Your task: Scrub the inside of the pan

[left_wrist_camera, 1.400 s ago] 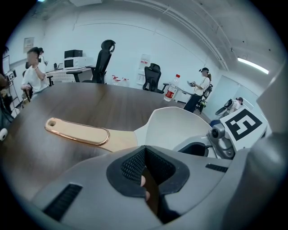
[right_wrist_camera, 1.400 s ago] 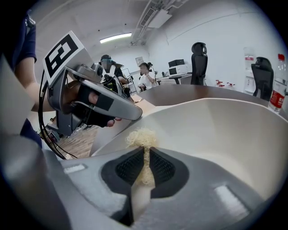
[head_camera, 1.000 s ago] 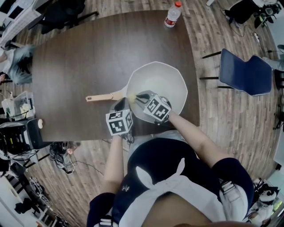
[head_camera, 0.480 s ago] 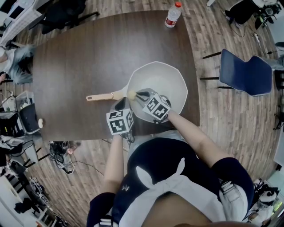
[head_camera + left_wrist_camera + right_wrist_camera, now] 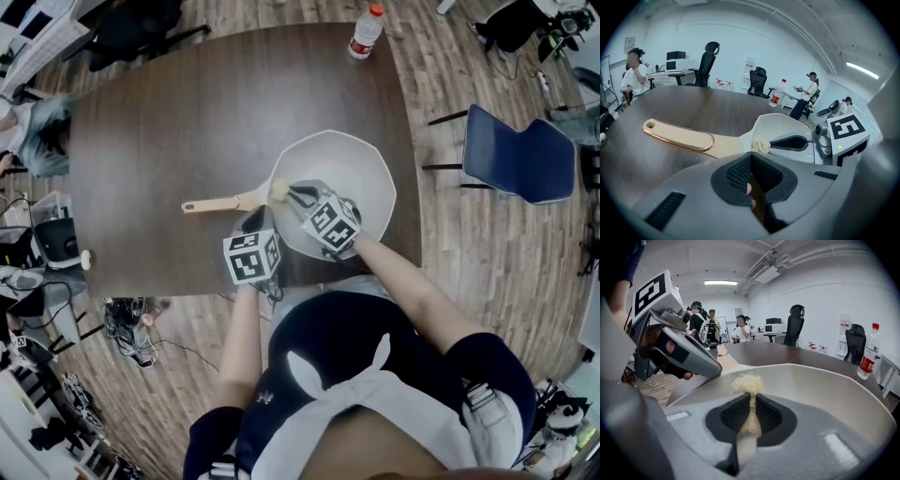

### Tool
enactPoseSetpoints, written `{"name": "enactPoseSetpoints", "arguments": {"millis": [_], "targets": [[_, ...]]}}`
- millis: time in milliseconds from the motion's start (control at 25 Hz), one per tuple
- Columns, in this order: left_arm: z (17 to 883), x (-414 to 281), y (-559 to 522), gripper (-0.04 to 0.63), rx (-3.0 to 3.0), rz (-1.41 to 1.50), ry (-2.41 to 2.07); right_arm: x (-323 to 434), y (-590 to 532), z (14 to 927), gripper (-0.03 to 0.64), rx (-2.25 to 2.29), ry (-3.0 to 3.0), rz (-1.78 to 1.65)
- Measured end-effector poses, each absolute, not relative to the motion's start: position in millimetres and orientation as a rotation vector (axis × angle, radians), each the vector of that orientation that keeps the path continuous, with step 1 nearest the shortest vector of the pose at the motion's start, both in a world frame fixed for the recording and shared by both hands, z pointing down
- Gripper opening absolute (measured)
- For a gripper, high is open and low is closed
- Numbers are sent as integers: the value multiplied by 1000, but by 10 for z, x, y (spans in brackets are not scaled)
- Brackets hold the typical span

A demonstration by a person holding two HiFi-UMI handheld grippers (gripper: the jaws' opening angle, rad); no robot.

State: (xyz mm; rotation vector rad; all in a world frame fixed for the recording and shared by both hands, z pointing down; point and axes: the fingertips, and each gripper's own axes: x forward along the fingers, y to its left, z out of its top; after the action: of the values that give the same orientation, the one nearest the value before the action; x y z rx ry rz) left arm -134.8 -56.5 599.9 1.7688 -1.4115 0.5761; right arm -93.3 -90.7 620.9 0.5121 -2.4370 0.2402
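A white pan [image 5: 356, 169] with a beige handle [image 5: 217, 203] sits on the dark table [image 5: 159, 122] near its front edge. My right gripper [image 5: 292, 196] reaches into the pan from the near side, shut on a pale yellow fibrous scrubber [image 5: 278, 191]. The scrubber [image 5: 746, 382] presses the pan's inner wall [image 5: 825, 390] by the handle joint. My left gripper [image 5: 254, 223] rests just in front of the handle's root, jaws closed, with nothing visibly between them. In the left gripper view the handle [image 5: 679, 137] and scrubber [image 5: 760, 145] lie just beyond the left gripper [image 5: 751, 161].
A clear bottle with a red cap [image 5: 364, 33] stands at the table's far edge. A blue chair [image 5: 518, 155] is off the table's right side. Office chairs and several people are in the room behind.
The right gripper has pushed the scrubber a little farther away from me along the pan's left inner wall. The left gripper and pan have stayed put.
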Motion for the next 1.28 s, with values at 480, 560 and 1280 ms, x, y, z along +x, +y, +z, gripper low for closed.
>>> {"name": "enactPoseSetpoints", "arguments": {"millis": [480,560,1280], "targets": [[6017,-1345,-583,3,1763,590,-1413,-865,-1153,6225,34,586,-2403,182],[6031,-1342,-579,3,1762,591,-1414,-843,-1195,6238,34,605,-2393,179],[6015,-1327,-572,3,1753,599,-1425,-658,-1541,6211,34,688,-2316,150]]}}
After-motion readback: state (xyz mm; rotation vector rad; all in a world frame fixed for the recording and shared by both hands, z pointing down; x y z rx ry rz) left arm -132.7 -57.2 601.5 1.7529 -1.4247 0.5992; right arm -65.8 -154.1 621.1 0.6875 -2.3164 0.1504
